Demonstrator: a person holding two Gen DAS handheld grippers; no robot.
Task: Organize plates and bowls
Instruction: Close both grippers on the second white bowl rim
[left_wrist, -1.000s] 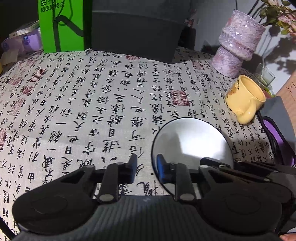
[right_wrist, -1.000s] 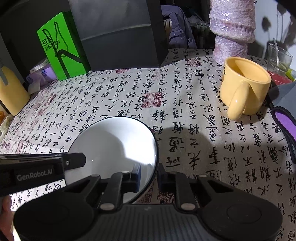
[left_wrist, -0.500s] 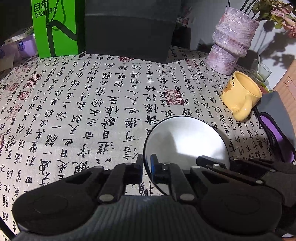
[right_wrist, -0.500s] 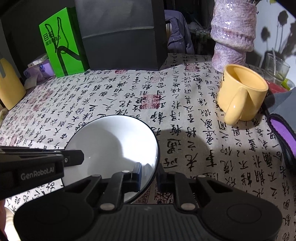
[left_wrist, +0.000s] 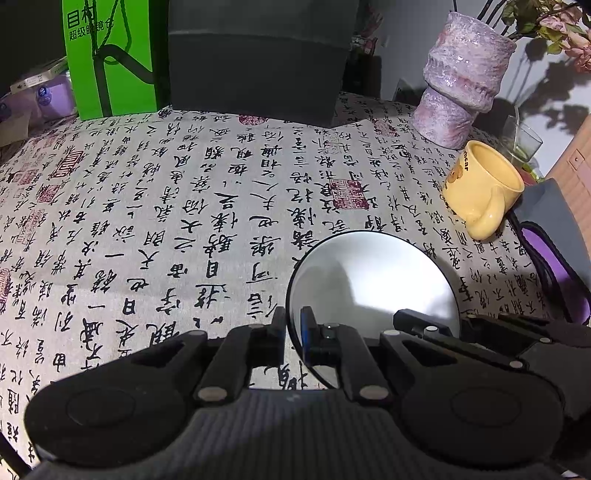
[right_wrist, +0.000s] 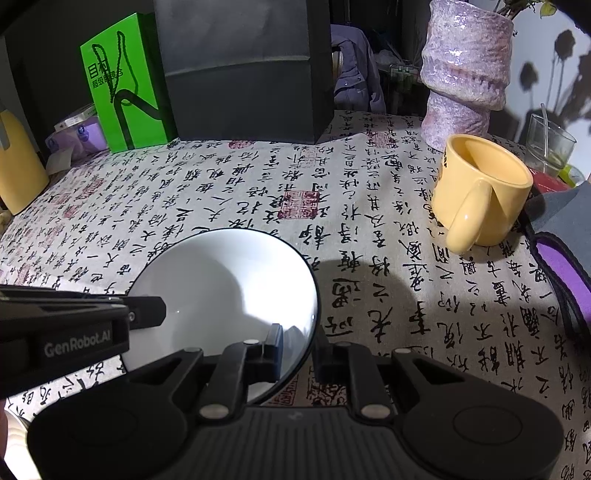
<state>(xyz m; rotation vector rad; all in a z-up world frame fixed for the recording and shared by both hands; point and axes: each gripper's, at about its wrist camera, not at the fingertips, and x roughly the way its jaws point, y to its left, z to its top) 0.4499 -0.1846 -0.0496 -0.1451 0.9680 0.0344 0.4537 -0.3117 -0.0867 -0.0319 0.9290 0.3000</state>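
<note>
1. The white bowl (right_wrist: 221, 295) sits on the tabletop (left_wrist: 184, 206), which is covered with a cloth printed in black calligraphy. The bowl lies in the near part of the cloth, between the two grippers.
2. The left gripper (left_wrist: 292, 328) is clenched on the bowl's left rim: one finger stands outside the wall and the blue-padded finger stands inside, with the dark rim line between them.
3. The right gripper (right_wrist: 297, 350) grasps the bowl's right rim in the same way, one finger inside the bowl and the other outside on the cloth side.
4. In the right wrist view, the left gripper's body, marked "GenRobot.AI", enters from the left edge and reaches the bowl's far-left rim.
5. A yellow mug (right_wrist: 480, 192) stands upright to the right of the bowl, well apart from it, with its handle facing the camera.
6. A purple glazed vase (left_wrist: 458, 81) stands behind the mug, and a clear glass (right_wrist: 550, 147) stands to the right of the vase.
7. A green box (left_wrist: 110, 55) and a dark box (right_wrist: 240, 70) stand side by side at the far edge of the tabletop.
</note>
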